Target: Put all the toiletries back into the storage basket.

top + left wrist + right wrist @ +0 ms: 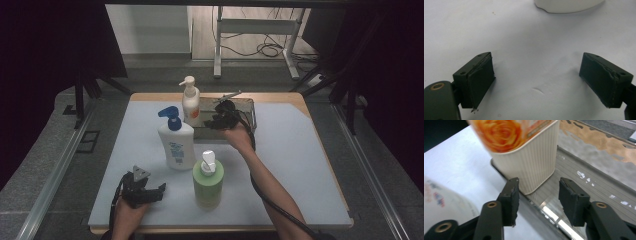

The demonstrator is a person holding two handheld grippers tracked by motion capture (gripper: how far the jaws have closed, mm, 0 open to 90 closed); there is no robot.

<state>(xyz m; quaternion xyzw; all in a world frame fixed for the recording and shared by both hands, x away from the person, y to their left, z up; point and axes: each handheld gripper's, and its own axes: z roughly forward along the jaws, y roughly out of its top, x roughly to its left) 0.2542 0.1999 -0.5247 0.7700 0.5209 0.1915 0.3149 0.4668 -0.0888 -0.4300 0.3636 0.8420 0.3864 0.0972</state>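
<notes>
**Cream bottle set in the tray, right claw let go**

At the lower left of the high view the left gripper [161,190] lies low on the grey mat [300,165], held in a hand [131,212] coming in from the bottom edge. Its own camera shows both pads [481,80] spread wide over bare mat with nothing between them: released and idle, parked out of the way, I would say, so the other arm has room. The white curve at the top of that view is likely the base of a bottle standing ahead of it.

Moving right, the white bottle with the blue pump [176,142] stands left of centre, and the green bottle with the white pump [208,177] stands just in front of it, lower centre. Both are upright on the mat and untouched, probably waiting their turn.

Above centre, the cream bottle with the orange rose label [190,102] stands upright at the left end of the metal tray [250,107] at the far edge of the mat. In the right gripper view its ribbed base [534,167] sits in the tray's corner, against the rim.

The right gripper [210,122] is just beside that bottle, near its foot. Its jaws stand apart, clear of the ribbed wall, holding nothing. That reads as a bottle just delivered: the tray's rim keeps it in place, so the claw can let go.
</notes>
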